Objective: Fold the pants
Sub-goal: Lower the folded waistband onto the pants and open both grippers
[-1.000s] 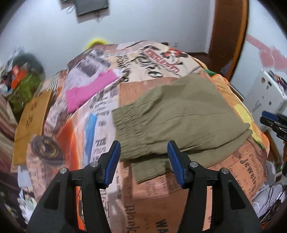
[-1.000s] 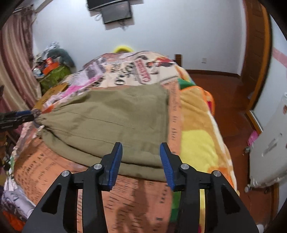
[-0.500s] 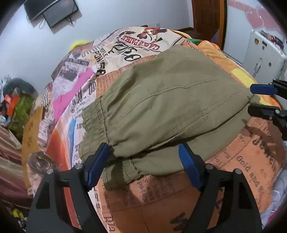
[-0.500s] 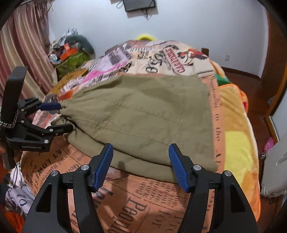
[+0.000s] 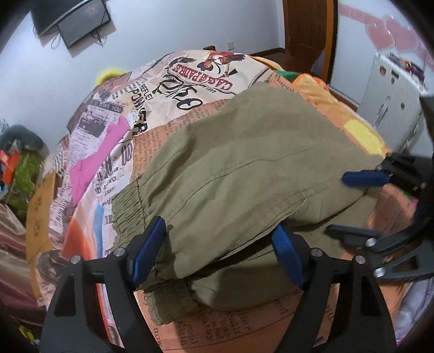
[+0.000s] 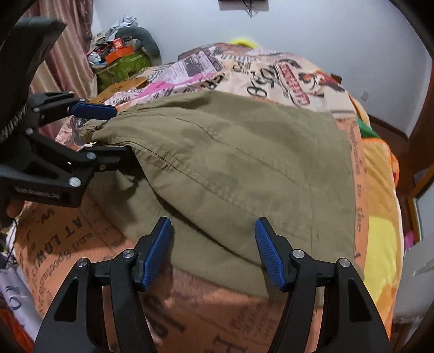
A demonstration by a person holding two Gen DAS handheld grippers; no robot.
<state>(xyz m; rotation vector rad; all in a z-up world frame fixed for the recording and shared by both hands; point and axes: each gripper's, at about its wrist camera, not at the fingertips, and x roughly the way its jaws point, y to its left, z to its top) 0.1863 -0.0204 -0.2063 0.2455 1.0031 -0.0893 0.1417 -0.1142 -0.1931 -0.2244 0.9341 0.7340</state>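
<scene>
Olive-green pants lie folded in layers on a bed with a newspaper-print cover; the elastic waistband is at the left. My left gripper is open, its jaws straddling the near folded edge by the waistband. My right gripper is open, jaws straddling the near edge at the other end of the pants. Each gripper shows in the other's view: the right one at the pants' right end, the left one with open jaws around the waistband corner.
A pink cloth lies on the bed beyond the waistband. Cluttered boxes and bags stand at the bed's left side. A white cabinet and wooden door are to the right. A screen hangs on the far wall.
Both grippers have moved forward onto the pants' near edge and opened wider. The pants now lie between each pair of jaws.
</scene>
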